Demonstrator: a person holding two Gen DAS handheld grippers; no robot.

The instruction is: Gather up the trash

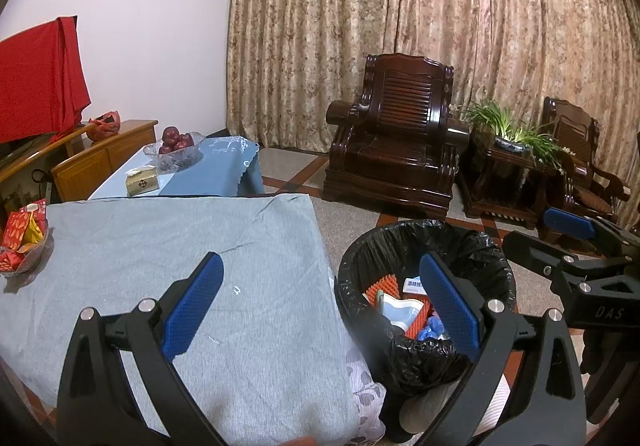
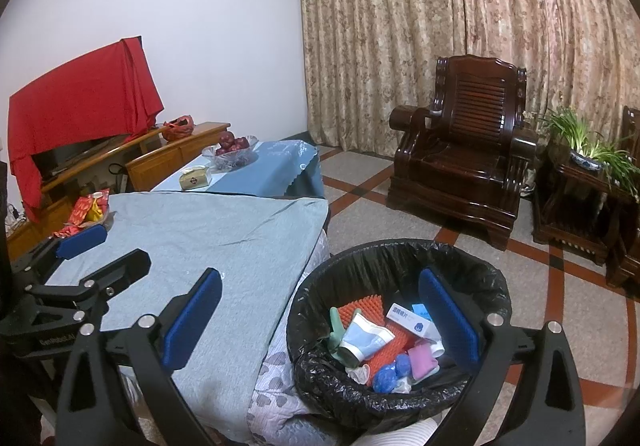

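Black-lined round trash bin is sitting beside the grey-clothed desk, holding wrappers; both grippers, left and right, are hovering spread, empty; desk apparently cleared.

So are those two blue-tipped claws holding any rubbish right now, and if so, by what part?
No, nothing is held. The left gripper and the right gripper are both wide open and empty, near the trash bin.

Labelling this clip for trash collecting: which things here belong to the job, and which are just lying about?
Job:
black-lined trash bin
discarded packets and wrappers inside it
grey cloth-covered table

Lying about:
glass bowl of red apples
gold tissue box
dark wooden armchair
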